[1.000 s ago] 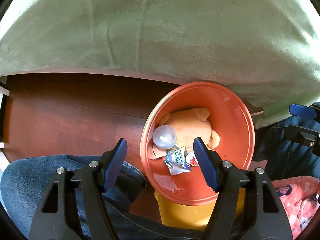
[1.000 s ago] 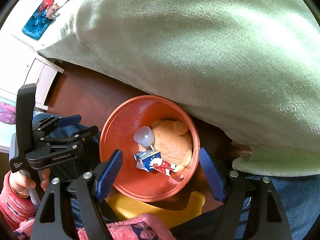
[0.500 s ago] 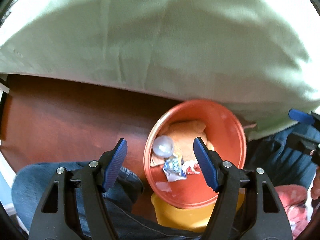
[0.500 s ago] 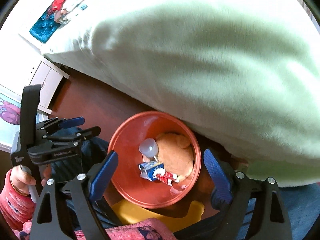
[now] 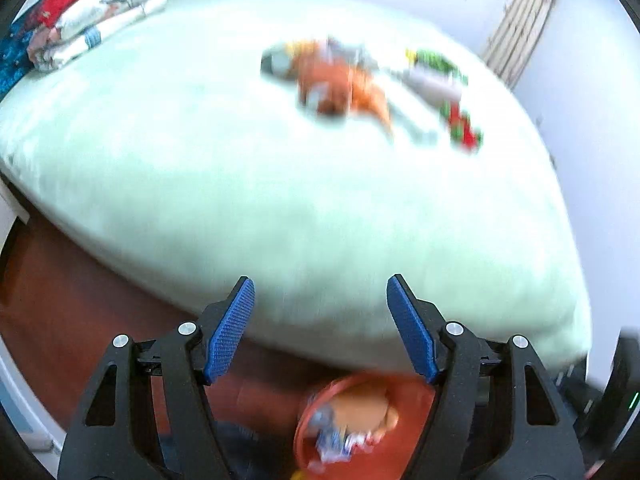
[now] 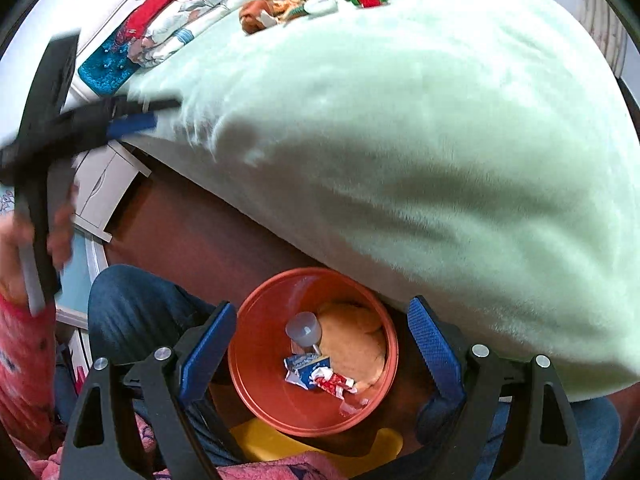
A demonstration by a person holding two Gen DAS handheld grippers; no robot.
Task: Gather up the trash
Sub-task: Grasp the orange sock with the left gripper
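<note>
- Round orange plastic bin (image 6: 256, 376) held wrappers, a cup.
- Beyond the bin, litter (image 6: 320, 2) remained on the pale-green bed (image 6: 440, 140).
- Left claw (image 5: 320, 332) was opening, empty; right claw (image 6: 320, 352) gaped empty.

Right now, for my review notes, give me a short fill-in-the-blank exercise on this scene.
1. The wrappers and the cup lie inside an orange ____.
2. The bucket stands on a ____ stool.
3. More trash still lies on the green ____.
4. Nothing sits between the right gripper jaws, so they are ____.

Missing words: bucket; yellow; blanket; empty
</note>
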